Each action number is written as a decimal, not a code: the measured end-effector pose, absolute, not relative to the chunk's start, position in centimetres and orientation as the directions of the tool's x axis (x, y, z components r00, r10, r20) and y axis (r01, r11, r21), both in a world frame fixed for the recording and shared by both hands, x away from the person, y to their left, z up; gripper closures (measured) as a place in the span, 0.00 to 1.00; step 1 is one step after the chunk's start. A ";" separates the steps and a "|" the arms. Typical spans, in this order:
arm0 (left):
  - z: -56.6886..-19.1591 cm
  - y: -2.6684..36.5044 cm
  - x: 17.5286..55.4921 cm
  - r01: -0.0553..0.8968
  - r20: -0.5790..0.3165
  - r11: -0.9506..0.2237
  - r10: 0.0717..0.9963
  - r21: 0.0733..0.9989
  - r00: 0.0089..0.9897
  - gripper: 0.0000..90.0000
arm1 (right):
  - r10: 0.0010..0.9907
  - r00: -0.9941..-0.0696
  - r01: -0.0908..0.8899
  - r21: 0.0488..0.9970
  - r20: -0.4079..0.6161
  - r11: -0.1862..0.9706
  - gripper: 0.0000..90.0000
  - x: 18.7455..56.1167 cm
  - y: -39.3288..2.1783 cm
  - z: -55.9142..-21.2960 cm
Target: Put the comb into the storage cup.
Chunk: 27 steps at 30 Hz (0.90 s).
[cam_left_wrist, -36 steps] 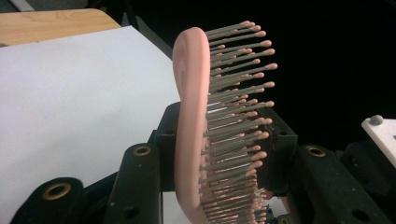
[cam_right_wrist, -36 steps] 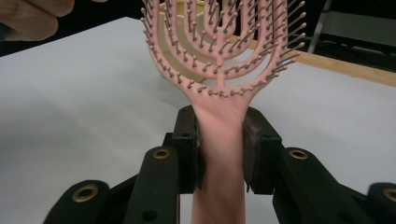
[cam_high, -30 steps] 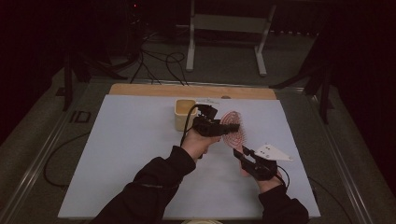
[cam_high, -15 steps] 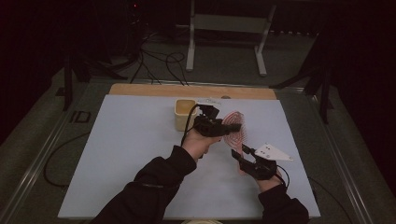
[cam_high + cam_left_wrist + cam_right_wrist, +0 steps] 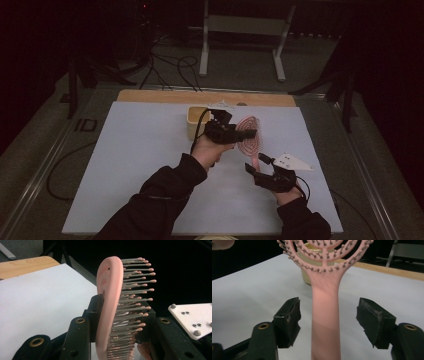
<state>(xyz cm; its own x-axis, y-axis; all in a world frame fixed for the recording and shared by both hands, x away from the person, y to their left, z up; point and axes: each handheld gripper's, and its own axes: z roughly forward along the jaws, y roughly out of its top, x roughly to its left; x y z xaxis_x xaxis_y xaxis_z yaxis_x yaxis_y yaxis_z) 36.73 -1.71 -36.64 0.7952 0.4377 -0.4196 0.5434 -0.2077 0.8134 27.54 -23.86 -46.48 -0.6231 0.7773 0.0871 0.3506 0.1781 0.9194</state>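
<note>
We see the left gripper (image 5: 117, 322) clamped on the pink hairbrush (image 5: 110, 302) head while the right gripper (image 5: 328, 323) jaws have just been opening off the handle (image 5: 325, 322) between them, so the brush may pivot and slip.

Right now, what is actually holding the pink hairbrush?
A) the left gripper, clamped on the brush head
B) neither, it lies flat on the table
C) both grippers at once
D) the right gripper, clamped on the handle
A: the left gripper pinches the hairbrush across its head, while the right gripper has just been opening, its pads clear of the handle between them.
</note>
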 end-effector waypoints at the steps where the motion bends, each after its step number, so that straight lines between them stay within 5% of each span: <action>1: -36.5 -1.6 36.8 0.542 -0.416 -0.215 0.437 0.813 0.797 0.72 | 0.775 -0.625 0.352 0.920 0.092 0.175 0.36 27.5 -23.8 -46.5; 9: -35.8 -1.1 36.9 0.525 -0.392 -0.216 0.453 0.823 0.801 0.72 | 0.733 -0.669 0.377 0.905 0.118 0.198 0.15 27.6 -23.4 -46.7; 27: -34.6 1.0 37.2 0.509 -0.367 -0.215 0.472 0.834 0.802 0.72 | 0.694 -0.709 0.366 0.907 0.126 0.209 0.11 27.5 -23.6 -47.2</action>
